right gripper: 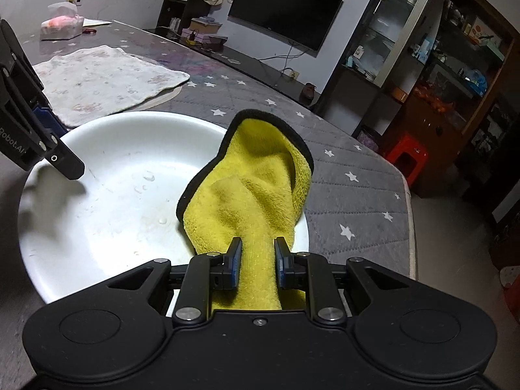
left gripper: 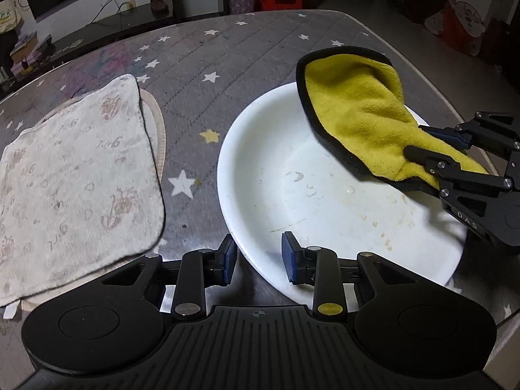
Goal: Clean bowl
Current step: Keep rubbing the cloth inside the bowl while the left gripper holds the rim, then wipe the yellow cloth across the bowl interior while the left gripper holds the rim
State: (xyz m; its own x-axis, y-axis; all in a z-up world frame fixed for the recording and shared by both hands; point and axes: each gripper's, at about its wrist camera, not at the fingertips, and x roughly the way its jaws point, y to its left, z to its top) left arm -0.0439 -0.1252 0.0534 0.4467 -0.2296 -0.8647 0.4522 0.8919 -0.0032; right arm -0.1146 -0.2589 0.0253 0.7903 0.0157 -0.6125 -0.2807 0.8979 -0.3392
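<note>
Wide, shallow white plastic bowl (left gripper: 292, 175) on the star-printed grey tabletop (left gripper: 195, 65). Left gripper (left gripper: 258, 256): jaws apart, straddling the near rim. Right gripper (right gripper: 257, 260): jaws clamped on the soft yellow microfibre cloth (right gripper: 256, 191). Bowl probably light, stiff, slippery where wet; best held at its rim.

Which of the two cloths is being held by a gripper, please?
The yellow cloth with black edging, clamped by the right gripper over the white bowl. The pale patterned cloth lies flat on the table, untouched.

Dim indoor light with strong fisheye bending at the edges, dark vignetted corners, soft shadows inside the white bowl (left gripper: 292, 162), slight blur.
</note>
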